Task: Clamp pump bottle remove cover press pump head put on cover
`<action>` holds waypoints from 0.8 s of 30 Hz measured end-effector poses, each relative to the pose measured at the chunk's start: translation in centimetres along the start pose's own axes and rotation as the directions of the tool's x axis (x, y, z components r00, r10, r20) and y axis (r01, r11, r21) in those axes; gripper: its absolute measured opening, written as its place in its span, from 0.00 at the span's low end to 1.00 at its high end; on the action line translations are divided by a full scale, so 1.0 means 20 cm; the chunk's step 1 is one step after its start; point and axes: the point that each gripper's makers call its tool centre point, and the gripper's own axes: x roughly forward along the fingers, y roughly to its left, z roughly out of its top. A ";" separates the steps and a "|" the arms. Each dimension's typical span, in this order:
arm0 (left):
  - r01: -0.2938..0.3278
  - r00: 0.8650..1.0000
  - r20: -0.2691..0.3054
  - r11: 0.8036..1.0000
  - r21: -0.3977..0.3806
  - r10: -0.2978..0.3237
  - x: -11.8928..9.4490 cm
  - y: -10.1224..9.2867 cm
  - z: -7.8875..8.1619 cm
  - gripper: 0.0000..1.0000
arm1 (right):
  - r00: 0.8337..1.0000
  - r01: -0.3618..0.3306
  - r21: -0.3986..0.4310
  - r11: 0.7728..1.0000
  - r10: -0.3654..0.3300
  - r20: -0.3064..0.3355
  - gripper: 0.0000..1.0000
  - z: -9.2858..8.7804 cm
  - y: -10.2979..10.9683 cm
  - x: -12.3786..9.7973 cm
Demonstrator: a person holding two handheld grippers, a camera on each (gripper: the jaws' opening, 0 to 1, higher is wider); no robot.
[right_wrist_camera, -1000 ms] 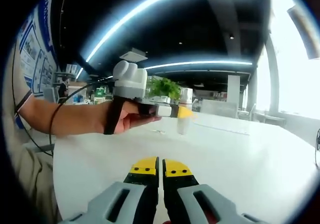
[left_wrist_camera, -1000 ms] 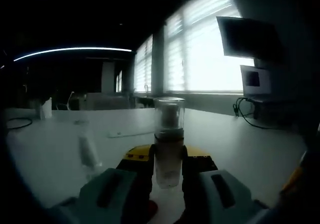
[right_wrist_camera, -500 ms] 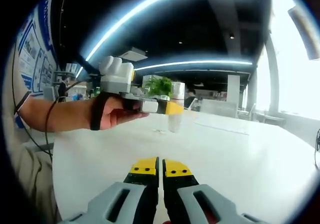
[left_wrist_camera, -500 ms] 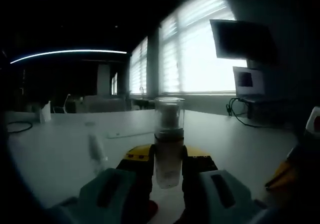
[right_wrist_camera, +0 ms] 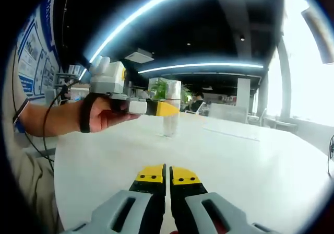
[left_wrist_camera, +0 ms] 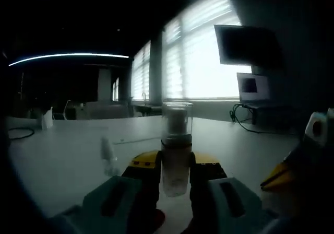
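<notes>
Left gripper view, left to right: a small pale object (left_wrist_camera: 108,158), too blurred to identify, stands on the white table (left_wrist_camera: 57,155); at centre the left gripper (left_wrist_camera: 175,167) has its yellow-tipped jaws closed on the lower body of the pump bottle (left_wrist_camera: 176,148), which is upright, clear-walled and topped by its transparent cover (left_wrist_camera: 176,119); behind, bright blinded windows (left_wrist_camera: 201,56), then a dark monitor (left_wrist_camera: 245,45) above a smaller screen (left_wrist_camera: 251,86); at the right edge, part of the right gripper (left_wrist_camera: 292,166) enters, showing a yellow tip.

Right gripper view, left to right: posters (right_wrist_camera: 32,61) on the wall; a person's forearm and hand (right_wrist_camera: 102,116) carrying the left gripper (right_wrist_camera: 166,108), which holds the pump bottle (right_wrist_camera: 168,107) upright above the table (right_wrist_camera: 250,161), the clear cover (right_wrist_camera: 165,89) on top; a green plant (right_wrist_camera: 159,90) is seen behind and through the bottle. At bottom centre the right gripper (right_wrist_camera: 167,175) has its jaws brought together with nothing between them, well apart from the bottle. A curved ceiling light strip (right_wrist_camera: 209,66) runs overhead, and a bright window (right_wrist_camera: 308,61) lies at the right
</notes>
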 end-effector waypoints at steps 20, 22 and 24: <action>0.082 0.996 0.034 0.996 0.025 -0.083 -0.20 -0.06 0.06 0.13 | 1.000 0.003 -0.005 1.000 -0.003 -0.005 0.00 0.00 0.00 0.00; 0.090 0.995 0.033 0.995 0.030 -0.091 -0.21 -0.05 0.04 0.13 | 1.000 0.003 -0.006 1.000 -0.003 -0.006 0.00 0.00 0.00 0.00; 0.103 0.994 0.032 0.994 0.018 -0.104 -0.23 -0.05 0.03 0.13 | 1.000 0.004 -0.006 1.000 -0.004 -0.006 0.00 0.00 0.00 0.00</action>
